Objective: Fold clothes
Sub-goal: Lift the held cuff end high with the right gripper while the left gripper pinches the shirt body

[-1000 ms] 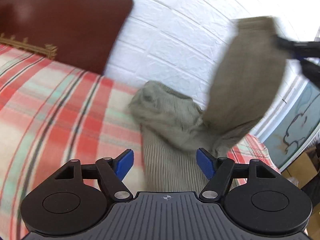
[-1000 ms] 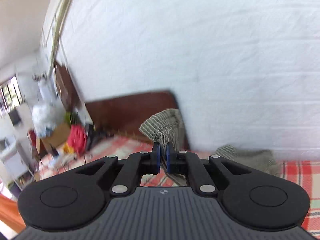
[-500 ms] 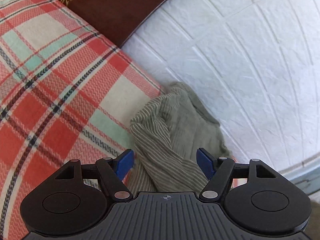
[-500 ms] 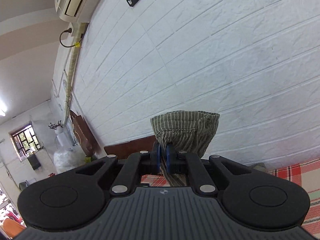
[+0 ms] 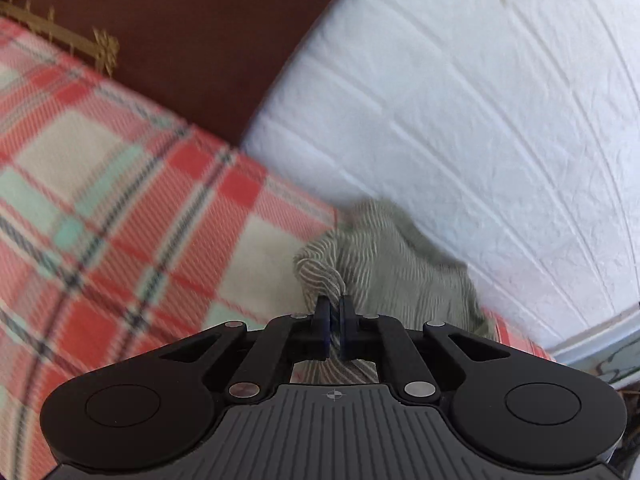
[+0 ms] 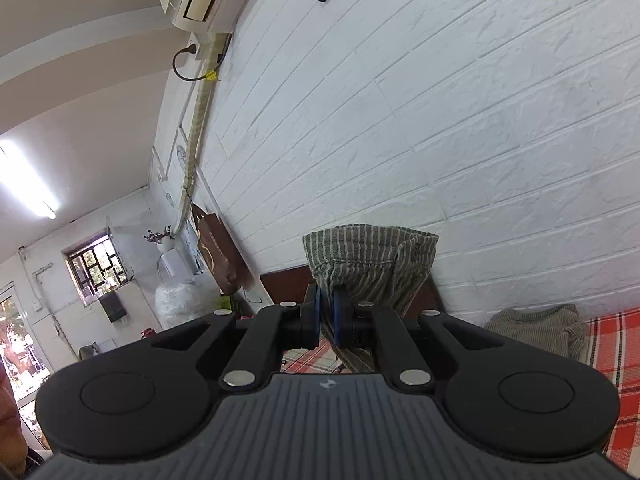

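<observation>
L gripper [image 5: 334, 312] & R gripper [image 6: 327, 312] each pinch striped garment [image 5: 392, 264].

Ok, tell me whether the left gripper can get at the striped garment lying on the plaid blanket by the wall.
Probably yes, it is already there: the left gripper looks shut on a fold of the striped garment, with nothing in between. The right gripper holds another part up.

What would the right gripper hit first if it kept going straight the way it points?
Beyond the striped garment clamped in the right gripper, probably the white brick wall, though depth is unclear.
</observation>
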A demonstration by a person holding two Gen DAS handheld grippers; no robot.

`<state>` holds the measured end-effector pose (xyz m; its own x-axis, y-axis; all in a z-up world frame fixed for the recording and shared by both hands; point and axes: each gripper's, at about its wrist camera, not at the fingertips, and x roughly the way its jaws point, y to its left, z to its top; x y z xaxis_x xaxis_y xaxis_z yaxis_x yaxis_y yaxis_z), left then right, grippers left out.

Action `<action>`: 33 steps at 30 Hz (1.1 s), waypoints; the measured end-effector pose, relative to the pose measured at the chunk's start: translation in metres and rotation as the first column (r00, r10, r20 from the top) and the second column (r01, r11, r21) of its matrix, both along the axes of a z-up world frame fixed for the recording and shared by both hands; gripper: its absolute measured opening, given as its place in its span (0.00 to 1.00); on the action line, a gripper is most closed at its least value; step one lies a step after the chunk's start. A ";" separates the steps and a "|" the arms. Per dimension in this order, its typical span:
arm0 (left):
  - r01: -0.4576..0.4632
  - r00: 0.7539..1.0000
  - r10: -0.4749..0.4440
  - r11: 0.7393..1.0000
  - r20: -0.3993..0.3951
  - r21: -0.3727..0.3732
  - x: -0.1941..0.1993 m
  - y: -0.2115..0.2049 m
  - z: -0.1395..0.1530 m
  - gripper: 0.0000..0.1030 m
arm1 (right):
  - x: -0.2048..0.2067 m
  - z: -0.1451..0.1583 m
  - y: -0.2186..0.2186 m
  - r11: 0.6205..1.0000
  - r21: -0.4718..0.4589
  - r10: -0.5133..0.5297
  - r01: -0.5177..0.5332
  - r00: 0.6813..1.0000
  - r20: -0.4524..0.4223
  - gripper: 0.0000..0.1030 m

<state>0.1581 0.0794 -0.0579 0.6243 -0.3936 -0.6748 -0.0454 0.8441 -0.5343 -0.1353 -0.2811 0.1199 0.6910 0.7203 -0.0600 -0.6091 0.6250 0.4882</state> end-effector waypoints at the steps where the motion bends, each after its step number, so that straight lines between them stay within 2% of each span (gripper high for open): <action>1: -0.013 1.000 0.013 1.000 0.014 0.012 0.003 0.005 0.005 0.00 | -0.001 -0.001 -0.001 1.000 0.003 -0.007 0.007 1.000 0.002 0.07; 5: -0.053 0.998 0.052 0.998 0.035 0.024 0.013 0.015 0.008 0.00 | 0.000 -0.010 -0.012 0.998 0.029 -0.052 0.052 0.999 -0.017 0.07; 9: -0.075 0.997 0.075 0.997 0.024 0.016 0.024 0.010 -0.002 0.00 | 0.003 -0.038 -0.036 0.986 0.063 -0.151 0.157 0.985 -0.080 0.08; 12: -0.023 1.000 0.021 0.997 0.020 0.068 0.026 -0.010 -0.018 0.00 | 0.005 -0.058 -0.055 0.968 0.085 -0.223 0.235 0.966 -0.129 0.08; 16: 0.037 0.999 -0.037 0.997 -0.002 0.071 0.028 -0.038 -0.039 0.00 | 0.002 -0.097 -0.085 0.931 0.128 -0.309 0.343 0.924 -0.227 0.08; 20: 0.058 0.998 -0.058 0.993 0.001 0.100 0.029 -0.056 -0.045 0.01 | -0.017 -0.123 -0.108 0.889 0.144 -0.389 0.435 0.882 -0.266 0.08; 23: 0.069 0.997 -0.071 0.993 0.015 0.099 0.028 -0.064 -0.043 0.01 | -0.026 -0.132 -0.122 0.862 0.183 -0.412 0.473 0.864 -0.290 0.08; 29: 0.097 0.993 -0.100 0.994 0.069 0.049 0.021 -0.068 -0.025 0.01 | -0.040 -0.134 -0.141 0.825 0.224 -0.462 0.519 0.848 -0.261 0.08; 31: 0.119 0.990 -0.126 0.988 0.061 0.100 0.022 -0.080 -0.029 0.02 | -0.042 -0.141 -0.147 0.806 0.242 -0.476 0.540 0.835 -0.277 0.08; 33: 0.140 0.989 -0.145 0.979 0.024 0.148 0.025 -0.090 -0.041 0.13 | -0.042 -0.152 -0.152 0.791 0.243 -0.486 0.561 0.818 -0.308 0.08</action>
<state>0.1833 -0.0110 -0.0991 0.5927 -0.3794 -0.7104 0.0971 0.9093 -0.4046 -0.1771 -0.4333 -0.0318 0.9620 0.2566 -0.0929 -0.0861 0.6085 0.7889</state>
